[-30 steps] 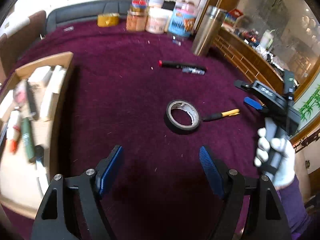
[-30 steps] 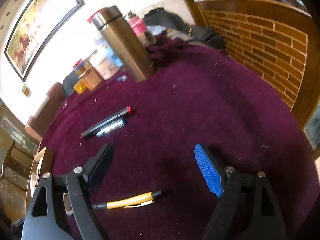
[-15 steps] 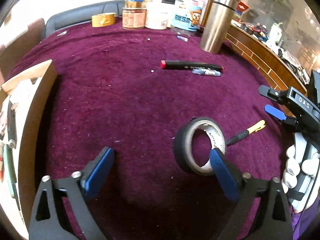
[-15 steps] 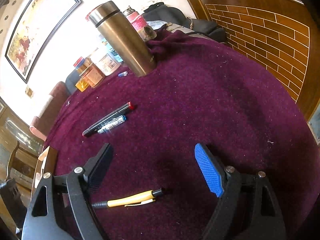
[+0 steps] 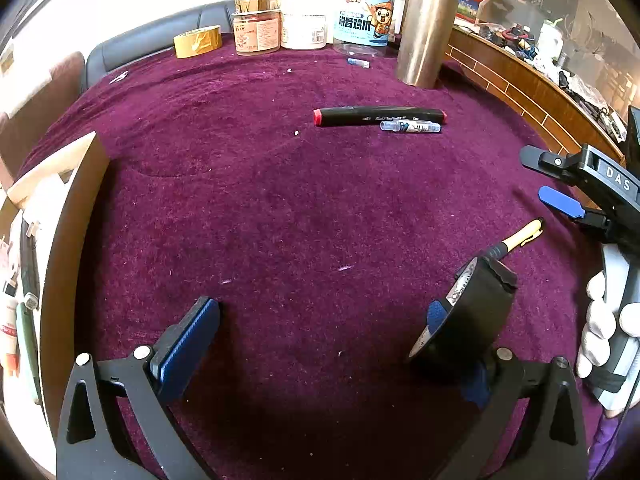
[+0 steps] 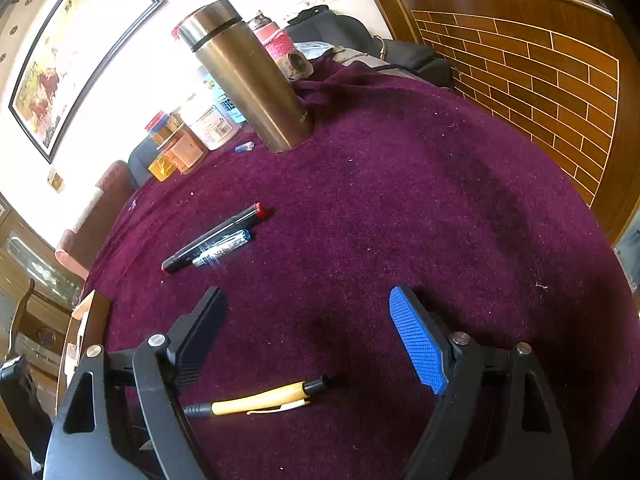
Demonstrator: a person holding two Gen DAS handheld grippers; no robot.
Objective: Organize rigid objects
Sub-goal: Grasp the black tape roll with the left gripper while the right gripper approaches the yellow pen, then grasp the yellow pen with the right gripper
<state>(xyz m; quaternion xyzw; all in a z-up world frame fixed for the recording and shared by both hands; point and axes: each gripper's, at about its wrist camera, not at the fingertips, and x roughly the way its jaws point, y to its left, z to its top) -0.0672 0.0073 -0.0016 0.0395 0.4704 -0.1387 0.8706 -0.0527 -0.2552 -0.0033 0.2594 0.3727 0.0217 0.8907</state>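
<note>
A black tape roll (image 5: 476, 312) stands tipped on edge, threaded over the right finger of my left gripper (image 5: 322, 310). Its jaws are opening wide, and no pad presses on the roll. A yellow pen (image 5: 522, 236) lies just beyond the roll. In the right wrist view the same yellow pen (image 6: 256, 402) lies on the cloth under my right gripper (image 6: 308, 300), which is open and holds nothing. A black marker with a red cap (image 5: 380, 116) and a small clear pen (image 5: 412, 127) lie side by side further out.
A wooden box (image 5: 76, 208) with pens and other items stands at the left edge. A steel flask (image 5: 426, 28), several jars (image 5: 256, 32) and a yellow tape roll (image 5: 198, 41) line the far side. A gloved hand (image 5: 604, 328) holds the right gripper (image 5: 538, 176).
The left gripper has come down onto the tape roll and its jaws have spread. Its right finger went through the roll, which tipped up from flat. The right gripper kept still.
</note>
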